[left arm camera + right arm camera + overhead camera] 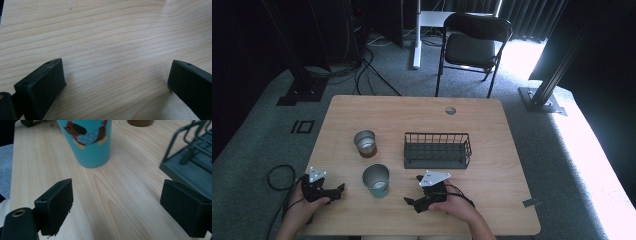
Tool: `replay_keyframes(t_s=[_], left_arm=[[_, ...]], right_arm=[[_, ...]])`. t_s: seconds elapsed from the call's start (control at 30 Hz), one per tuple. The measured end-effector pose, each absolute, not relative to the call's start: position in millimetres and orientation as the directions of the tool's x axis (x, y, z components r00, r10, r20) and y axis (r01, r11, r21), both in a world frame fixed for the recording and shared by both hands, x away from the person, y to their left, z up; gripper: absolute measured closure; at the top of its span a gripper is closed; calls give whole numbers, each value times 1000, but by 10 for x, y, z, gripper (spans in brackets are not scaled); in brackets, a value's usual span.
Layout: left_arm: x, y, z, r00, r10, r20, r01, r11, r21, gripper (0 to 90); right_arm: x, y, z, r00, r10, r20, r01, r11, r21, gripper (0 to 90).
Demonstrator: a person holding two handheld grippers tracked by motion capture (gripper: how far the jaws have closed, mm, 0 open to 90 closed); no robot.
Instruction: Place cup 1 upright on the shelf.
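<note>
Both grippers released, low over the table (492,180).
Left gripper (339,190) and right gripper (412,202) gaping wide, flanking the teal cup (376,181), grasping nothing.

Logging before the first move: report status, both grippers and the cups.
Left gripper and right gripper open, empty, low over the wooden table. Teal metal cup upright between them, untouched. Path clear.

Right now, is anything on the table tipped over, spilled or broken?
No, nothing stands out. The teal cup and the brown cup both stand upright, the wire basket sits flat, and the wooden table looks dry. Both hand-held grippers rest open near the front edge.
</note>
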State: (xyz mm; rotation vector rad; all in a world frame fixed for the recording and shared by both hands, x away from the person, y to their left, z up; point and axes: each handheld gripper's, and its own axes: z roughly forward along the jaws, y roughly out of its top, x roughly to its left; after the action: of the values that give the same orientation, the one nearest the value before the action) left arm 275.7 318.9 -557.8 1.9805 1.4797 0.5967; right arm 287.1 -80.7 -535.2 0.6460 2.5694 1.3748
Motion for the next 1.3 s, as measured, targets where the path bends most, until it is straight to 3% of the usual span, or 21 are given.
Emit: replay_keyframes(t_s=[1.3], left_arm=[[2756, 3190, -5578, 281, 960, 5, 695, -208, 688, 16]], right_arm=[[2899, -169, -5260, -931, 363, 37, 201, 426, 882, 109]])
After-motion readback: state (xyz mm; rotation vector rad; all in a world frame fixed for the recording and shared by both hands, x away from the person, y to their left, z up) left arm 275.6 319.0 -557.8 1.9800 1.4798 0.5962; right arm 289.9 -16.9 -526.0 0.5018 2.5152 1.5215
